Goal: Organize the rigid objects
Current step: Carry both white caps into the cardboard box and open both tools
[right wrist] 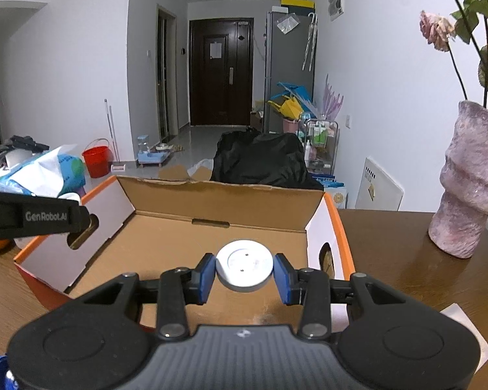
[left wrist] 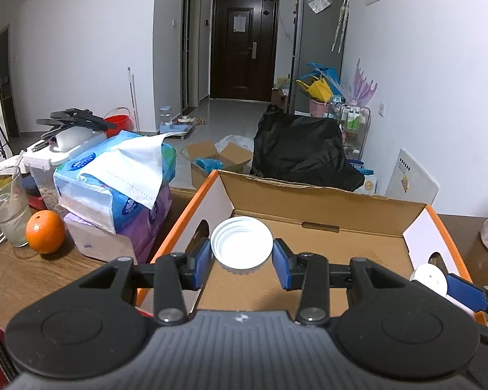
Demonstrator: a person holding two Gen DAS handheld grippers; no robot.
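My left gripper (left wrist: pixel 241 256) is shut on a white ribbed lid (left wrist: pixel 241 245), open side facing the camera, held above the open cardboard box (left wrist: pixel 325 201). My right gripper (right wrist: pixel 244 271) is shut on a white round disc (right wrist: pixel 244 267), also above the box (right wrist: pixel 218 191) interior. In the left wrist view the right gripper's blue finger (left wrist: pixel 465 291) and its disc (left wrist: pixel 430 279) show at the box's right side. The left gripper's black body (right wrist: pixel 32 216) shows at the left of the right wrist view.
The box with orange edges sits on a brown wooden table (right wrist: pixel 390 243). Left of it are tissue packs (left wrist: pixel 114 182), an orange (left wrist: pixel 45 231) and a glass (left wrist: pixel 6 208). A pink vase with dried roses (right wrist: pixel 468 178) stands at the right.
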